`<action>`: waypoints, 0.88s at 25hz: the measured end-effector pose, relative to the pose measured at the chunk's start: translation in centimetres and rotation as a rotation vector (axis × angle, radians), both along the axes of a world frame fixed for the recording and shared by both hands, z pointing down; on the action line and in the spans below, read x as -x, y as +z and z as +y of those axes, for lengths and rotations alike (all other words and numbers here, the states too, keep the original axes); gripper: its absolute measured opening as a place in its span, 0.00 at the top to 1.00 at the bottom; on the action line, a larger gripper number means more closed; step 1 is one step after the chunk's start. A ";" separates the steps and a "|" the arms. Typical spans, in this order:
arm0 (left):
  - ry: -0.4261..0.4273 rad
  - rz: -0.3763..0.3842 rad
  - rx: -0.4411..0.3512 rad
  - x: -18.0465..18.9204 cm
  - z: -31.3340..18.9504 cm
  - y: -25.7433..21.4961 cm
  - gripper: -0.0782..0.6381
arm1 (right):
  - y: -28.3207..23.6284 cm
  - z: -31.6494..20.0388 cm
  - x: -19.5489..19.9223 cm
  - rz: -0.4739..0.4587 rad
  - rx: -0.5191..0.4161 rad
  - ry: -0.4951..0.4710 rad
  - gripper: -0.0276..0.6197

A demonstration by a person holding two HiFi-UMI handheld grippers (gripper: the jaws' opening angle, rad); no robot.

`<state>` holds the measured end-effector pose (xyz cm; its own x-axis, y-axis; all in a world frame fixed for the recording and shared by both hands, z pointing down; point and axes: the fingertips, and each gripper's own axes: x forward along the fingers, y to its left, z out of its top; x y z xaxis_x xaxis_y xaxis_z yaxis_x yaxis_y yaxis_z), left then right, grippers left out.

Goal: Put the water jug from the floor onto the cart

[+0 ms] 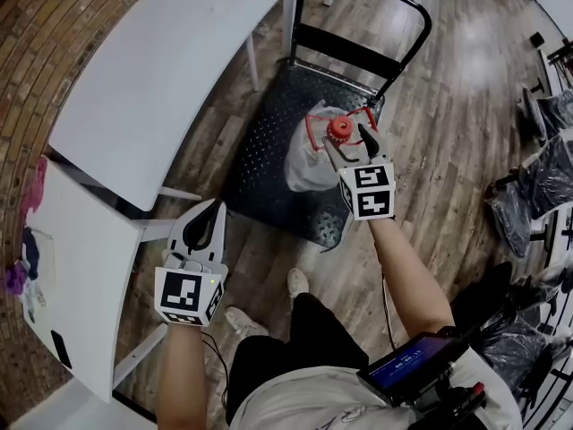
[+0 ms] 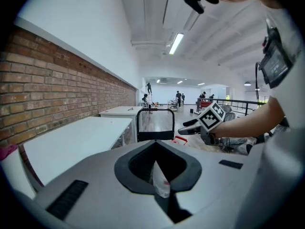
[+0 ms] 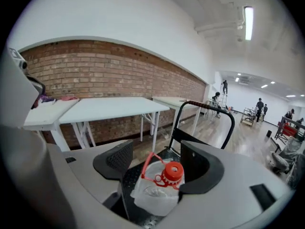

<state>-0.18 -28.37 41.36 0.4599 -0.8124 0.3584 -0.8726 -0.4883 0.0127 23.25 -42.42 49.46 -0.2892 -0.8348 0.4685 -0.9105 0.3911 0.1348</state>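
"Jug on the floor or up on the cart when you looked?"

"On the cart. It stood upright on the black deck, toward the end with the push bar. The red cap was on top and the red handle looped up beside it."

"And who had hold of it?"

"Nobody, as far as I could see. The right gripper hung just over it with its jaws spread wide. The cap sat ahead of the tips and a little below, in the gap between them. It looked close against one jaw, but nothing was pinched."

"The other one?"

"The left gripper was well apart, back by the corner of the white table and off the cart altogether. Its jaws met at the tips. A pale sliver showed in the hollow behind them, and I couldn't tell what it was."

"So what did the next move hang on?"

"On one line, I'd say. The jug's long axis ran straight up, with the neck pointing at the right jaws, so the right hand was much the nearer. If the job was done, that hand only needed to lift clear without catching the handle."
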 end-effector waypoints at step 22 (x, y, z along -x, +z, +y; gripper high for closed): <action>0.120 0.123 -0.246 11.5 17.4 -17.2 0.89 | -24.2 32.6 10.3 -0.069 -0.388 0.168 0.87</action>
<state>-11.65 -10.92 24.12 0.5856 -0.8053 0.0928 -0.8077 -0.5893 -0.0166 12.98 -9.85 25.22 -0.1543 -0.9835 0.0948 -0.9692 0.1693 0.1790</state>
